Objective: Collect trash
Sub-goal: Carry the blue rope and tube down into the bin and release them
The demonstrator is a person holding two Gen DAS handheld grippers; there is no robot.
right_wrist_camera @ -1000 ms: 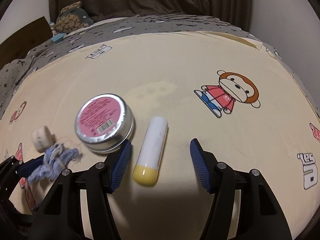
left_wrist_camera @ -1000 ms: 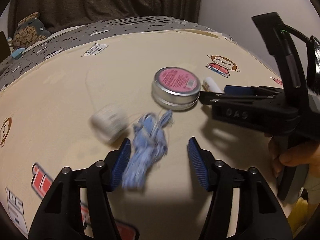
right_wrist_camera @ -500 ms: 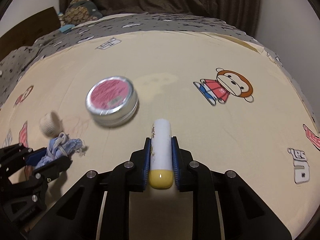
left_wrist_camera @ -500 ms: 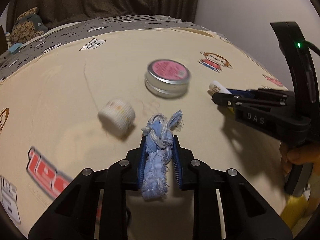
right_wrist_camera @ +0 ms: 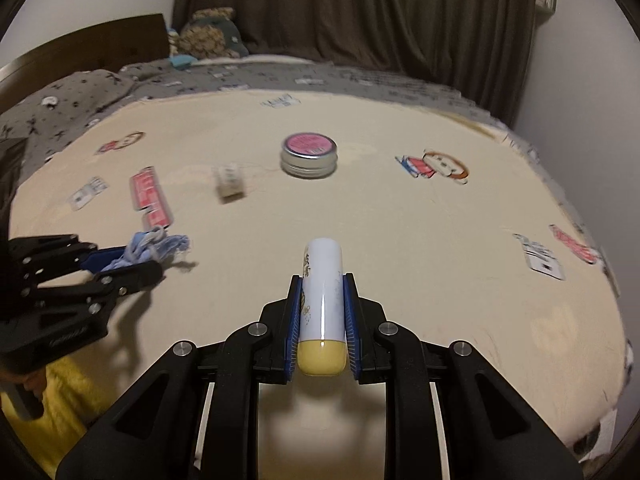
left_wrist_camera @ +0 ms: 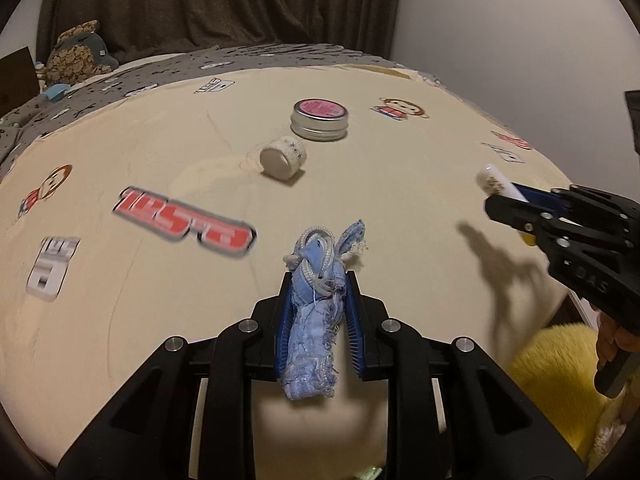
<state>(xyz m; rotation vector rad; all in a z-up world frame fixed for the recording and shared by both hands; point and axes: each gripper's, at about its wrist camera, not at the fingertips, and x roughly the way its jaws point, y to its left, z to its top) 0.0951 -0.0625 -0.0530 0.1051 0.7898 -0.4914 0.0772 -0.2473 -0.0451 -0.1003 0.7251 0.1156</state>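
Left gripper (left_wrist_camera: 318, 312): jaws clenched on a frayed blue cloth scrap (left_wrist_camera: 314, 320), held above the bed (left_wrist_camera: 160, 300), nearer than the tin.
Right gripper (right_wrist_camera: 321, 316): jaws clenched on a white tube with a yellow cap (right_wrist_camera: 322, 312), nearer than the tin.
Round tin with pink lid (left_wrist_camera: 319, 119): rests on the bed.
Small white roll (left_wrist_camera: 283, 156): lies on its side just beside the tin.

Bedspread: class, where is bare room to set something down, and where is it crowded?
Free: the broad stretch of bedspread right of the round tin, past the monkey print. Crowded: mid-bed, where the tin and small white roll lie close together.
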